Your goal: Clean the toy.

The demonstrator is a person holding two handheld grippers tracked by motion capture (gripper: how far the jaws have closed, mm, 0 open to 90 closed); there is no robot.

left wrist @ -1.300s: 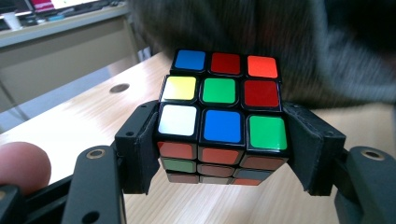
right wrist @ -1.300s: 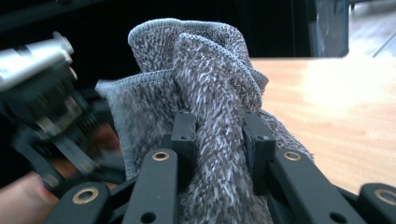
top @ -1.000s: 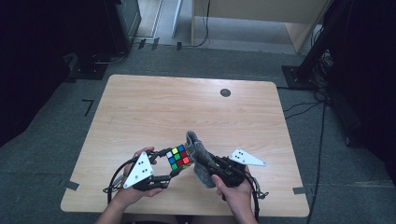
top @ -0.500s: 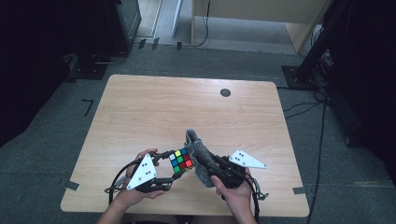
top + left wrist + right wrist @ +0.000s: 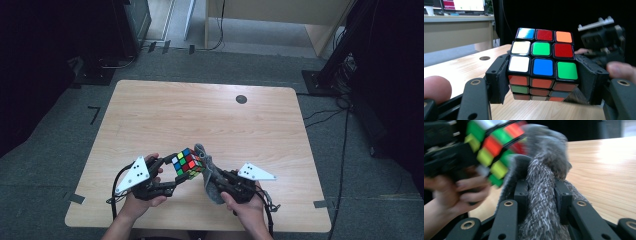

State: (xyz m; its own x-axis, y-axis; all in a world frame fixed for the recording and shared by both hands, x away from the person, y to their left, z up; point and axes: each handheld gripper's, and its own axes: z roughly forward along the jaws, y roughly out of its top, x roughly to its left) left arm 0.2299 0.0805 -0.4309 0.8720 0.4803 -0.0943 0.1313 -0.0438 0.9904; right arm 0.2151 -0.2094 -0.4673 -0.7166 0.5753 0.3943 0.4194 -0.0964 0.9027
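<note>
From above, the left gripper (image 5: pixel 176 172) holds a colorful cube (image 5: pixel 188 161) over the near edge of the table (image 5: pixel 210 115). The right gripper (image 5: pixel 214 176) pinches a gray cloth (image 5: pixel 208 175) that touches the cube.

The left gripper view shows the cube (image 5: pixel 542 65) squeezed between both jaws.

The right gripper view shows the cloth (image 5: pixel 544 195) squeezed tight, against the blurry cube (image 5: pixel 494 147).

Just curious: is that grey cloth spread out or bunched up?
Bunched up: the cloth stands in a thick fuzzy wad, pinched in the right gripper.
</note>
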